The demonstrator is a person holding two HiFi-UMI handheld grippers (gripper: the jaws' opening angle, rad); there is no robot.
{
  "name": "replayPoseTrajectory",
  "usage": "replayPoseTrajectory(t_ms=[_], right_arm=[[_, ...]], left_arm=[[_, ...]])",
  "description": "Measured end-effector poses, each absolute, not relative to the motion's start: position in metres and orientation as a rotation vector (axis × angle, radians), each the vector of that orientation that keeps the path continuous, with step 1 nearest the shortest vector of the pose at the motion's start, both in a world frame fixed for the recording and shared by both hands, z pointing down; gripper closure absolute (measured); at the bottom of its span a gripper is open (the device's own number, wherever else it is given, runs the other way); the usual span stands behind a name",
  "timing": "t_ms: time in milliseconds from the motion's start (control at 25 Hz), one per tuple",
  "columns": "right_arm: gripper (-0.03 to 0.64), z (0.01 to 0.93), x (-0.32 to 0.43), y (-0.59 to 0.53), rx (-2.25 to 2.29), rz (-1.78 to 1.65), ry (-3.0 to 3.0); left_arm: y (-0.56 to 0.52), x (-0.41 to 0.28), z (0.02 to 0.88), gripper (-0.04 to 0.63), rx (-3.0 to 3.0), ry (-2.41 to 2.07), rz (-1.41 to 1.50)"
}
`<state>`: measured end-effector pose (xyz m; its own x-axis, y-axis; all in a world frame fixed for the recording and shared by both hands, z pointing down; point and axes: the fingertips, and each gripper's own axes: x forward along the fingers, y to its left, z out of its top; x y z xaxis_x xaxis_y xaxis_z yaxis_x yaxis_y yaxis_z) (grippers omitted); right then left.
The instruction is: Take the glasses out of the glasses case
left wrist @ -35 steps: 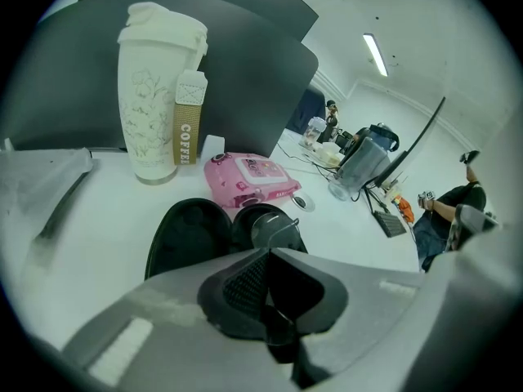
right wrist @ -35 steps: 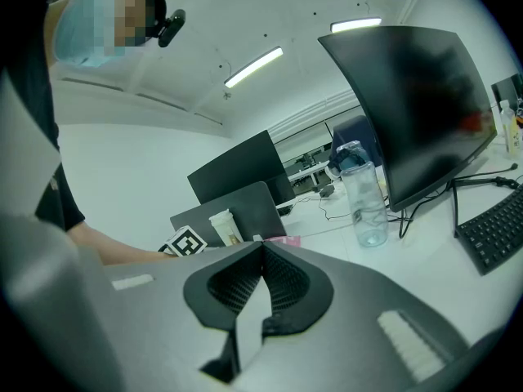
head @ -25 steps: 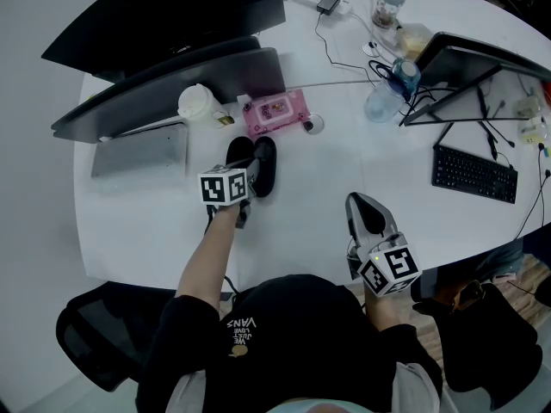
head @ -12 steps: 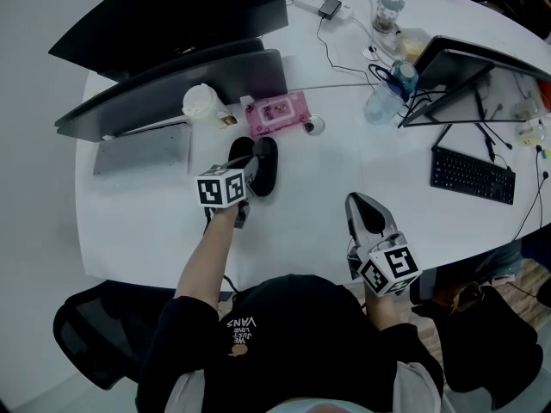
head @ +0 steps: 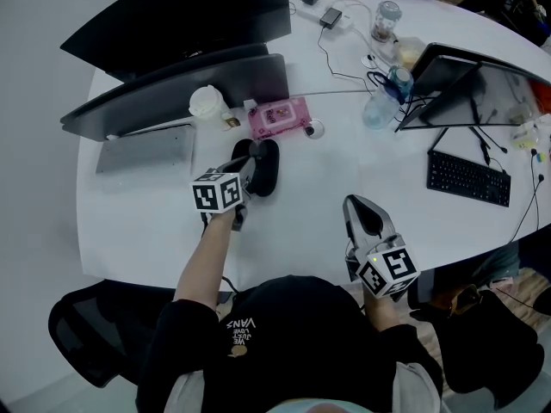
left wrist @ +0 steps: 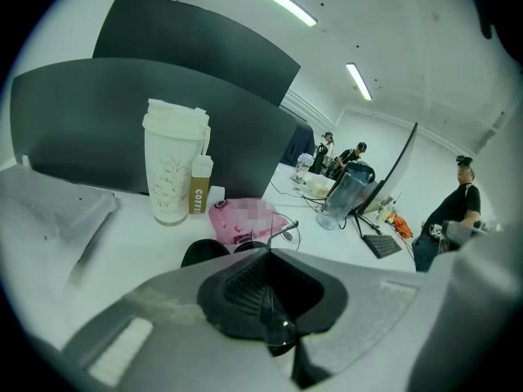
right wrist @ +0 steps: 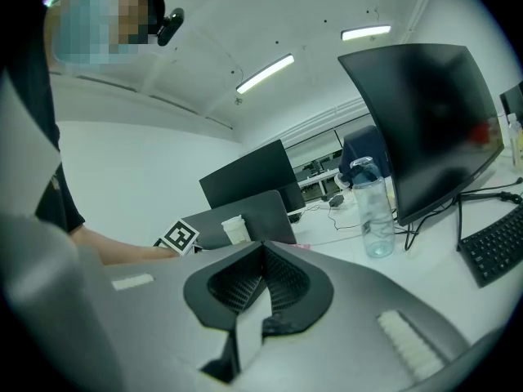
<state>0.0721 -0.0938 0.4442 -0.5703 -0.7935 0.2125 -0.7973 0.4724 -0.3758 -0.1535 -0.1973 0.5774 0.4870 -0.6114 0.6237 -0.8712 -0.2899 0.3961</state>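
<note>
The black glasses case (head: 266,167) lies open on the white table (head: 310,188), just in front of a pink pack. My left gripper (head: 249,165) reaches over the case's left half and is shut on the glasses. In the left gripper view a clear lens of the glasses (left wrist: 275,322) is pinched between the left gripper's (left wrist: 268,256) jaws, a thin wire part sticks up beyond them, and the case (left wrist: 204,252) shows dark below. My right gripper (head: 362,205) hovers near the table's front edge, well right of the case. The right gripper's (right wrist: 263,248) jaws are shut with nothing between them.
Behind the case stand a pink wipes pack (head: 277,117), a paper cup (head: 207,103) and a dark monitor (head: 185,83). A grey laptop (head: 142,149) lies at the left. A water bottle (head: 380,101), cables, another screen (head: 469,84) and a keyboard (head: 467,179) fill the right.
The left gripper has drawn back slightly toward the person, still shut on the glasses. The right gripper has stayed where it was.
</note>
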Motion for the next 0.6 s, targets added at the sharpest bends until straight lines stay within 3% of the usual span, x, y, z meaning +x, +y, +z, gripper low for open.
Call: replayPoseTrajectory(t_ms=[600], right_arm=[[0.617,0.428,0.065,-0.076,1.418,0.619,-2.727]], left_arm=[[-0.173,-0.168,0.534,0.588,2.091,-1.285,0.343]])
